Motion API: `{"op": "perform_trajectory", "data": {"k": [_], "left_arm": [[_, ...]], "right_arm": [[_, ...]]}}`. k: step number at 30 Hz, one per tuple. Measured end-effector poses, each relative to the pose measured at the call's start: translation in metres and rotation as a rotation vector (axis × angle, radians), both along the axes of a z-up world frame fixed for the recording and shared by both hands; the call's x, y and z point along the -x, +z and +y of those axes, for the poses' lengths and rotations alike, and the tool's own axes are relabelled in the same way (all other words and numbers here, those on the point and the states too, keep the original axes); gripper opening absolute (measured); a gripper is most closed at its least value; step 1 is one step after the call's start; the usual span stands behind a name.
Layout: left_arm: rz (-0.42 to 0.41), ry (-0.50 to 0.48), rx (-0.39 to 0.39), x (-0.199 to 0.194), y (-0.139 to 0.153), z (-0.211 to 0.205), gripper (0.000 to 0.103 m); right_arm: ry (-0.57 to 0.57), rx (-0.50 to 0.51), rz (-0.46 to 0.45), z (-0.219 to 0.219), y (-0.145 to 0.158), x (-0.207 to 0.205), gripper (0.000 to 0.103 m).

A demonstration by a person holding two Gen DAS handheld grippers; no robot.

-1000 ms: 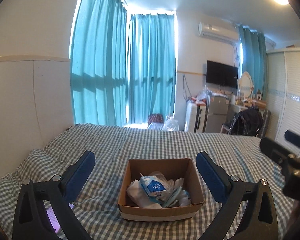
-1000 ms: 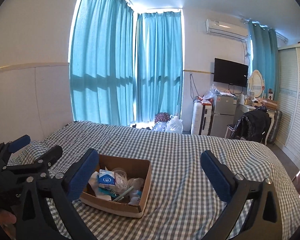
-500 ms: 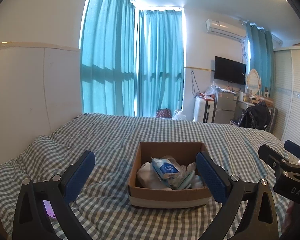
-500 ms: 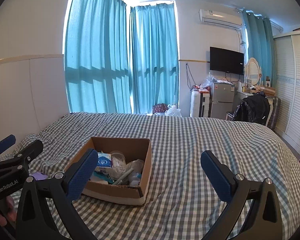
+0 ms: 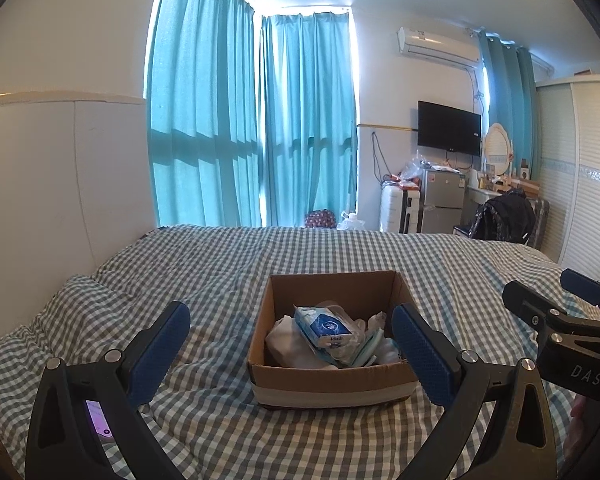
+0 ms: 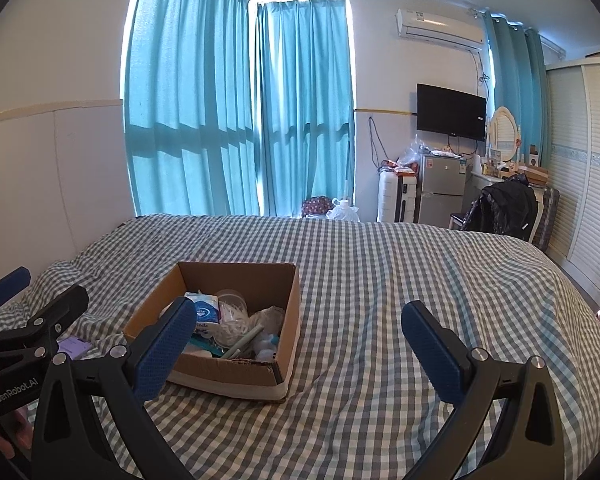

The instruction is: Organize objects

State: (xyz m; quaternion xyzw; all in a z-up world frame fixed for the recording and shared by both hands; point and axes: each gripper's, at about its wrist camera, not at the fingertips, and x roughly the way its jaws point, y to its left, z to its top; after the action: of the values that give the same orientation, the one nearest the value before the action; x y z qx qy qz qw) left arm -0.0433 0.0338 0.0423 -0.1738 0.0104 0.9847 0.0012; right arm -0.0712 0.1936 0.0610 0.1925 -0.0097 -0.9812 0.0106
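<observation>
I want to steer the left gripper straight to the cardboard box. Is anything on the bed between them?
Nothing visible: only bare checked bedspread lies between the open left gripper and the cardboard box.

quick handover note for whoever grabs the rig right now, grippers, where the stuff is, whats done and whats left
Left gripper: open, empty, aimed at the cardboard box.
Right gripper: open, empty, off to the box's right over bare bedspread.
The box sits on the checked bed. Inside it lie a blue tissue pack, a clear plastic container, a grey pen-like stick and crumpled white wrappers.
A phone with a lit screen lies on the bed left of the box.
Done: nothing gripped yet.
Left: probably taking out and sorting the box's contents; the target layout is not evident.
</observation>
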Motion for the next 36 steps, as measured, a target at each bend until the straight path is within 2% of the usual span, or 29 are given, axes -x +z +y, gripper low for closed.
{"op": "perform_trajectory", "data": {"k": [25,36], "left_arm": [[-0.024,-0.008,-0.011,0.0,-0.005,-0.002,0.103],[-0.033,0.008,0.009,0.0,-0.008,-0.003,0.103]], "right_arm": [[0.002,0.003,-0.033,-0.002,-0.01,0.003,0.103],[0.003,-0.004,-0.043,-0.005,-0.013,0.001,0.103]]}}
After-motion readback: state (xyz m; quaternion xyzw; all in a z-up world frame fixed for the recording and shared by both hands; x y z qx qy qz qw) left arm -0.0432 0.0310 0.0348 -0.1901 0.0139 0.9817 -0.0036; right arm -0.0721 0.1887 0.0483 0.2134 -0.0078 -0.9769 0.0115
